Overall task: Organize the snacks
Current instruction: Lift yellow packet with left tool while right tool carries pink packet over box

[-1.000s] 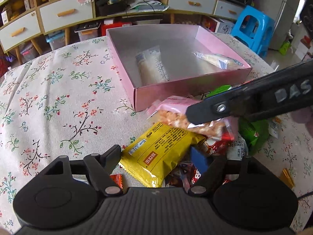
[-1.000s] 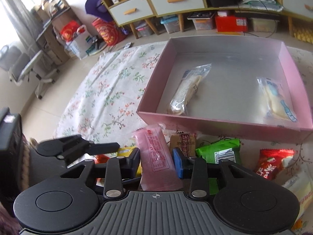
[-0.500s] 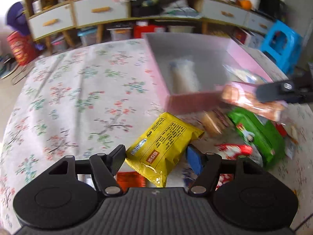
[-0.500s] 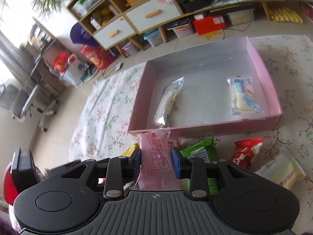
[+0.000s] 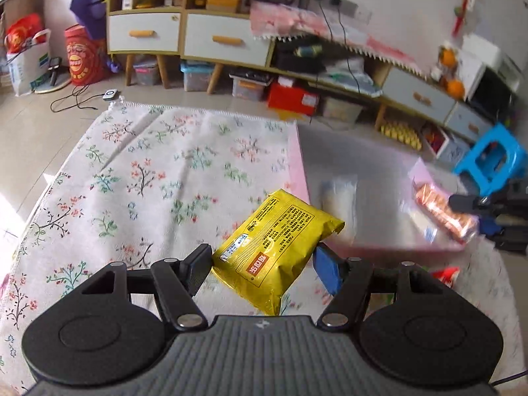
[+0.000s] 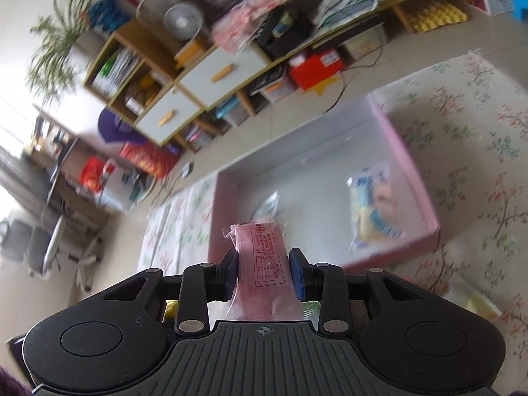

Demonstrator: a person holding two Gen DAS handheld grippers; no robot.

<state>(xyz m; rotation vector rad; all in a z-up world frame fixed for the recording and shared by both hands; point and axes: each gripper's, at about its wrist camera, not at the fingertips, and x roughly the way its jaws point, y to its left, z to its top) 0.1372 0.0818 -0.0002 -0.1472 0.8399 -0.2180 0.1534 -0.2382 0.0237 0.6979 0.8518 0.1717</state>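
My left gripper is shut on a yellow snack packet and holds it above the floral tablecloth, just left of the pink box. My right gripper is shut on a pink snack packet raised over the near wall of the pink box. In the left wrist view the right gripper shows at the right with that pink packet of orange biscuits. Inside the box lie a clear pale packet and a blue-and-yellow packet.
A red snack packet lies on the cloth by the box's near wall. A blue plastic stool stands at the right. Shelving with white drawers and storage bins lines the far wall beyond the table edge.
Both grippers rose and rolled, each carrying its packet. The yellow packet left the pile and now hangs beside the box. The pink packet moved from the pile to over the box.
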